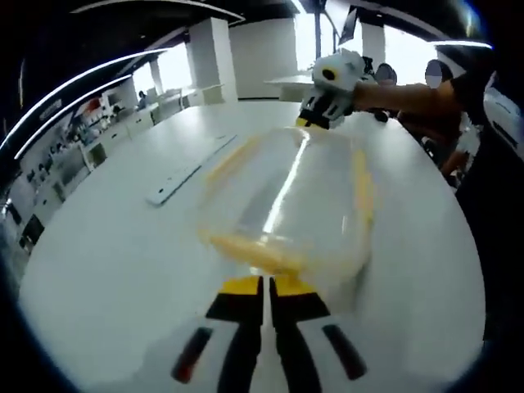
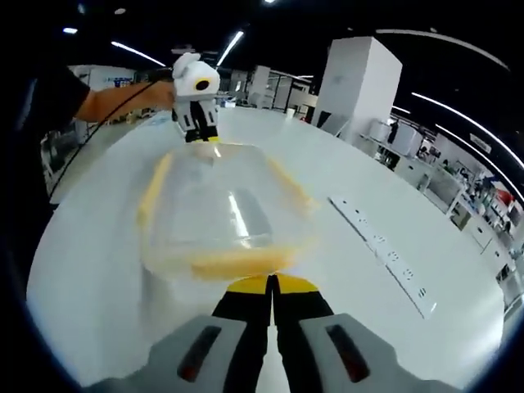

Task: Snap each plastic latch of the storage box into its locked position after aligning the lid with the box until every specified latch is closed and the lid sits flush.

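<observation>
Bracketing the storage box (image 1: 282, 205) end to end on the table (image 1: 123, 254) — left tongs (image 1: 267, 286) and right tongs (image 2: 271, 285) pinched narrow, each at its near short end, long axis between us.

My left gripper (image 1: 268, 288) has black jaws capped in yellow, flanked by pale grey shoulders with dark red-edged slots. My right gripper (image 2: 273, 288) matches it. Seen across the table, each has a white housing above black-and-white fingers with yellow tips. My sleeve (image 2: 51, 97) is dark.
</observation>
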Tool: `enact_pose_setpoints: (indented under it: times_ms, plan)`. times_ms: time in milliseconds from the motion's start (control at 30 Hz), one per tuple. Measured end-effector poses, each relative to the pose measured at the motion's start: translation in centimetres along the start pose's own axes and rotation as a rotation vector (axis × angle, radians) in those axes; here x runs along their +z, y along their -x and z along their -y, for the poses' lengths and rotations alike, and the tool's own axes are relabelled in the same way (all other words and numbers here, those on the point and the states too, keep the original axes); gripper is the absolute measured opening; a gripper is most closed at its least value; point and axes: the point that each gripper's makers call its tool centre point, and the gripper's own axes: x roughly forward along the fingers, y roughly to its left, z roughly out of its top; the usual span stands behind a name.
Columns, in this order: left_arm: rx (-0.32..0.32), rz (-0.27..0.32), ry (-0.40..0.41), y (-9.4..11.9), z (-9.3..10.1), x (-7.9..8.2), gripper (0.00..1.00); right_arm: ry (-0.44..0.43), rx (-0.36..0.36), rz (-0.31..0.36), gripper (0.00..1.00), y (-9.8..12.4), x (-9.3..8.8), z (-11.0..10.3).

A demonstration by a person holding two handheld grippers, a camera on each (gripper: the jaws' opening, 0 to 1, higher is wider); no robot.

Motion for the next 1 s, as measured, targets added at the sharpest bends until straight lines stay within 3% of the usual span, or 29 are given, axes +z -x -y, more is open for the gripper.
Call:
enact_pose_setpoints:
  times_ms: [100,200,233,267,300,400,433,600,667,833,1000]
  plan:
    - [0.071,0.003,0.009,1.1,-1.7,-0.2,0.03,-0.022,-0.081,0.038,0.01,1.0,0.9,1.5]
    - [0.100,0.059,0.047,1.8,-2.5,0.7,0.02,-0.026,-0.130,0.089,0.01,1.8,2.2,2.2]
    - [0.117,0.093,0.069,2.3,-3.0,1.3,0.02,-0.038,-0.141,0.135,0.01,2.4,3.2,2.3]
    - [0.175,0.157,0.075,3.2,-4.1,2.8,0.02,-0.051,-0.135,0.238,0.01,3.5,5.7,1.7]
    - [0.197,0.203,0.062,3.6,-4.4,3.9,0.02,-0.041,-0.108,0.300,0.01,4.1,7.3,0.7]
    - [0.164,0.360,0.081,4.0,-3.6,7.6,0.02,-0.037,0.001,0.368,0.00,4.6,10.1,-2.9]
    - [0.140,0.393,0.109,3.8,-3.1,8.4,0.02,-0.027,0.033,0.369,0.00,4.4,10.6,-4.2]
    - [-0.018,0.434,0.174,1.4,0.3,10.4,0.02,0.074,0.122,0.287,0.01,2.2,10.8,-9.1]
    - [-0.043,0.434,0.188,0.5,0.9,10.7,0.02,0.095,0.152,0.254,0.01,1.3,10.5,-10.8]
    - [-0.091,0.403,0.192,-1.6,2.0,10.5,0.02,0.188,0.177,0.166,0.01,-0.8,9.3,-13.6]
    - [-0.155,0.402,0.253,-3.0,3.0,10.7,0.02,0.217,0.178,0.120,0.00,-2.1,8.3,-14.8]
